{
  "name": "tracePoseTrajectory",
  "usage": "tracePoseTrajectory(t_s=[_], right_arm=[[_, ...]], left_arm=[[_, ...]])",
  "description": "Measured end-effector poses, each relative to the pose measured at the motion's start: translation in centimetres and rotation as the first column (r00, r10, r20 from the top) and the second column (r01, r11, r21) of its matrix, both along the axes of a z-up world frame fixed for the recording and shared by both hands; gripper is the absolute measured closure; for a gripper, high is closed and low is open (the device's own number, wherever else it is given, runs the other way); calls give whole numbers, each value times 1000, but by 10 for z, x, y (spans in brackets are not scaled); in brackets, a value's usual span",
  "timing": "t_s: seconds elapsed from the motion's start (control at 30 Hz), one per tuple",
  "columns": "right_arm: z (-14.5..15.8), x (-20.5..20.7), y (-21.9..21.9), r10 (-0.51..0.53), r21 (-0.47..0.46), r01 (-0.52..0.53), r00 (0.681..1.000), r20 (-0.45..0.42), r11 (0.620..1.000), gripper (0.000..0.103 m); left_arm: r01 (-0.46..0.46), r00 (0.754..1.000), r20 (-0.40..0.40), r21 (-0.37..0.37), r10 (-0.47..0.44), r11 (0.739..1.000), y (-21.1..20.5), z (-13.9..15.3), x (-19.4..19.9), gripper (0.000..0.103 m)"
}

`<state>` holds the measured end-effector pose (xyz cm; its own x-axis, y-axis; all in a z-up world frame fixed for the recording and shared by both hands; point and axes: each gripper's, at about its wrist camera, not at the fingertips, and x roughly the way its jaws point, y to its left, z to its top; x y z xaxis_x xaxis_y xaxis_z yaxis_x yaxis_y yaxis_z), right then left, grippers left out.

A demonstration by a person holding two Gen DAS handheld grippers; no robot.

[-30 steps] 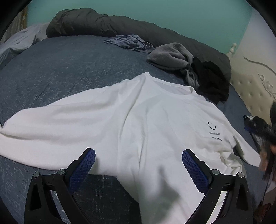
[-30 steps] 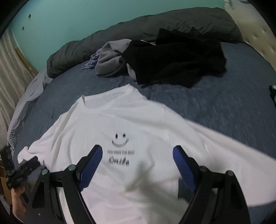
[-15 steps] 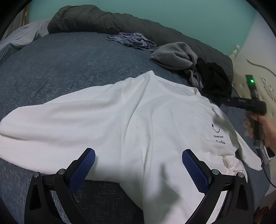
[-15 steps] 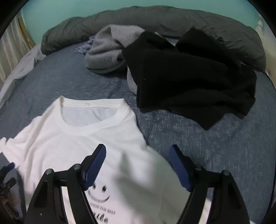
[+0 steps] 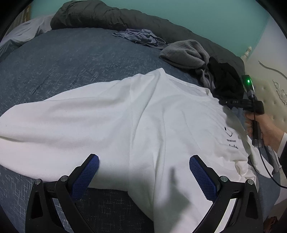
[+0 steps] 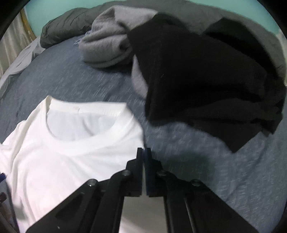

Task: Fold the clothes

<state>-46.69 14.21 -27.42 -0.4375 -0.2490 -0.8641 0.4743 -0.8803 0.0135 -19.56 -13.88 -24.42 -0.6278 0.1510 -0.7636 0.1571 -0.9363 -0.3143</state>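
White T-shirt: spread flat, print up, on the blue bed.
Left tongs: wide open above the shirt's lower part, holding nothing.
Right tongs: just closed at the shirt's shoulder edge; whether cloth is pinched, cannot tell.
Nearby: black garment and grey garment heaped beyond the collar; dark duvet along the far edge.

- White T-shirt — a small black smiley on the chest, with a tiny line of capitals beneath, too small to read.
- Below that — a script word, partly hidden.
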Motion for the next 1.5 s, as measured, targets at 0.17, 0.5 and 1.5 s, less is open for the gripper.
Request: tracePoseTrajectory(t_s=[0.17,0.5,1.5], right_arm=[[16,-10,5,-51,16,52,996,-74,999,102],[-4,-17,2,-51,66,50,999,9,997,102],[14,-42,-23,-83,96,95,990,-118,991,103]], left_arm=[[8,1000,-3,-5,-8,1000,-1,1,2,0],[-9,1000,3,13,9,1000,-7,-1,1,0],[-5,1000,19,16,5,1000,-7,-7,0,0]])
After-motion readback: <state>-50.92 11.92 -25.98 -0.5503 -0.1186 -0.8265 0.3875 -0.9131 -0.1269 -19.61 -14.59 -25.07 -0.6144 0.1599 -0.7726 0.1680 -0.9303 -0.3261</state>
